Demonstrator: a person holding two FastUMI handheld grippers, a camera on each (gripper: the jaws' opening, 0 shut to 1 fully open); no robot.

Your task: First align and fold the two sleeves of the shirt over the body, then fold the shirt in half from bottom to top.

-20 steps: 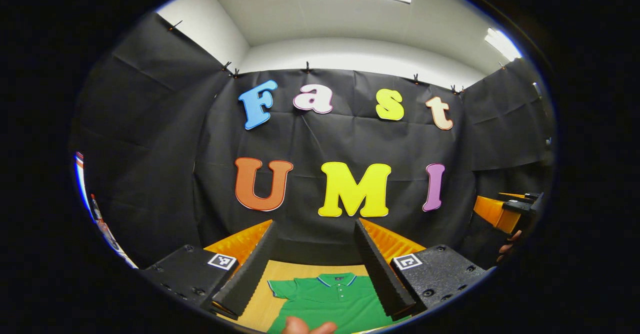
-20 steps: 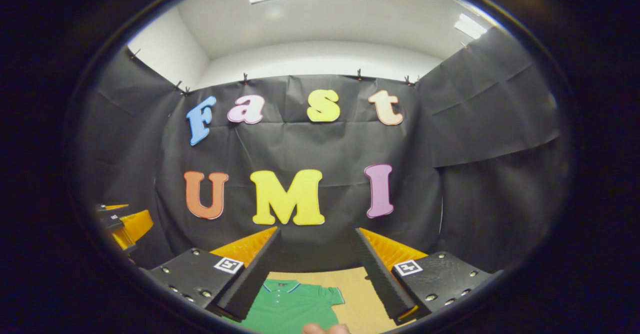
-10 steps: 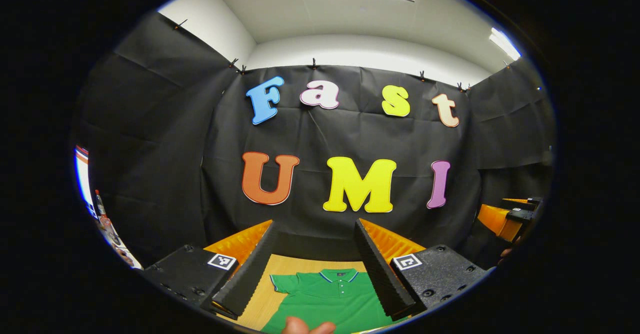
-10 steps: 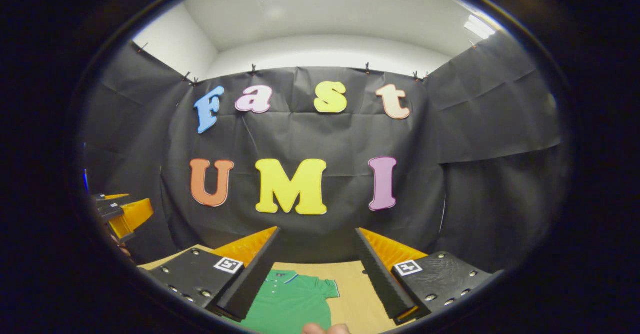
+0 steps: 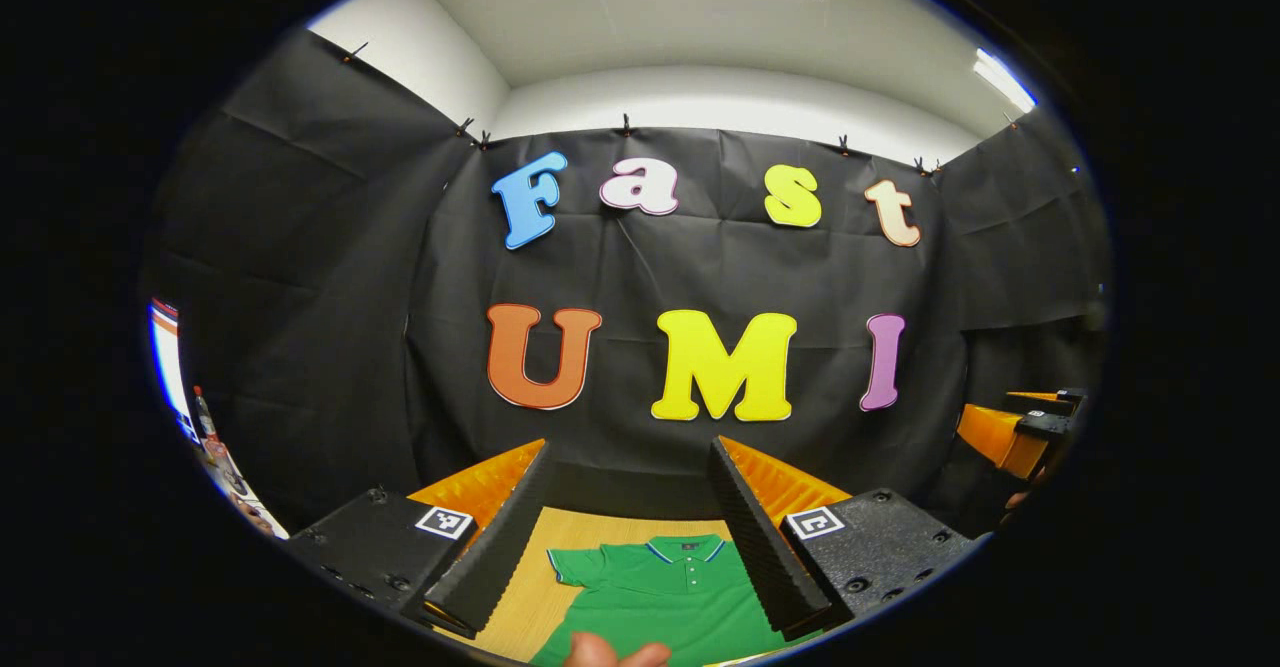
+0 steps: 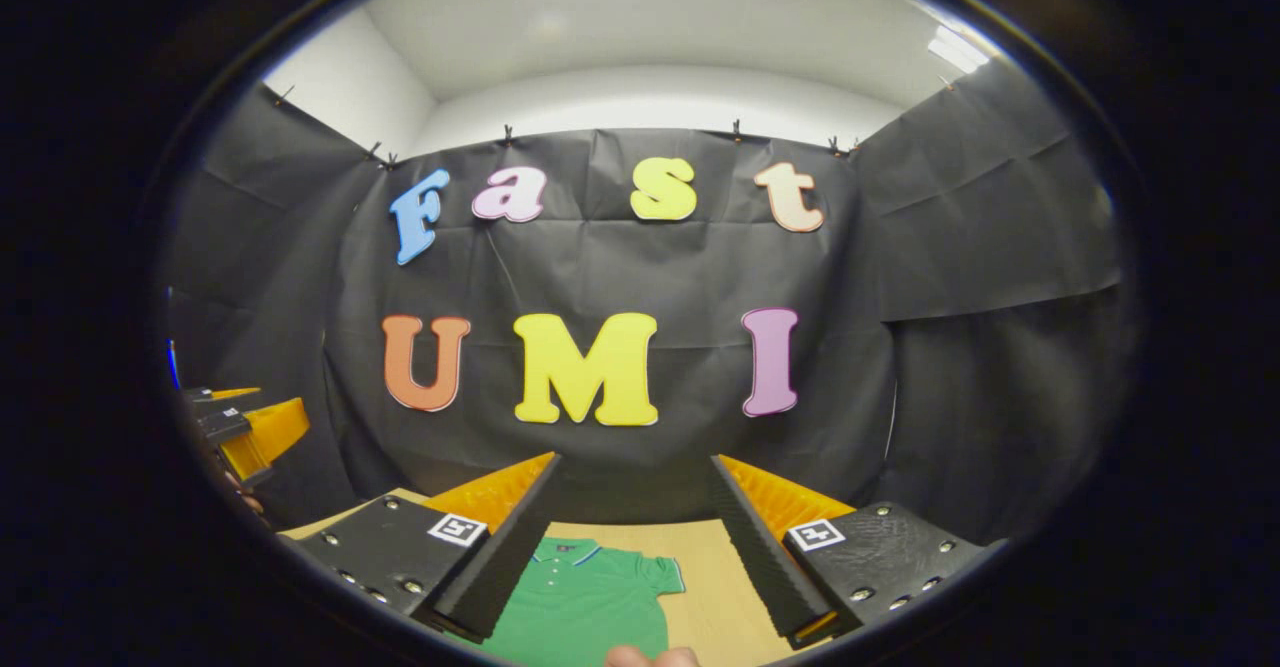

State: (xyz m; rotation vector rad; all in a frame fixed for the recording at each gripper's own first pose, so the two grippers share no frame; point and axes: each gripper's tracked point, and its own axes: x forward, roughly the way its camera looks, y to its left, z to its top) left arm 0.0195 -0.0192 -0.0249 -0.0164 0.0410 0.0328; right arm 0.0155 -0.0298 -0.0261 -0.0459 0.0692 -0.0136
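Lying flat on the light wooden counter (image 5: pixel 560 532), the green short-sleeved polo shirt (image 5: pixel 660 597) sits at 6 o'clock in both views, collar toward the black cloth wall (image 5: pixel 330 327). Left gripper (image 5: pixel 632 537) & right gripper (image 6: pixel 632 537) hang above it, jaws spread wide, gripping nothing. Fingertip (image 5: pixel 615 653) at bottom edge.

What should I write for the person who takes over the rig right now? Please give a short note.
Left tool: open, holding nothing, raised above the wooden table.
Right tool: open, holding nothing, also raised above the table.
Green shirt: lies flat on the table, collar toward the far wall, both short sleeves spread out.
Done: nothing folded yet.
Left: fold both sleeves over the body, then fold the shirt in half from bottom to top.
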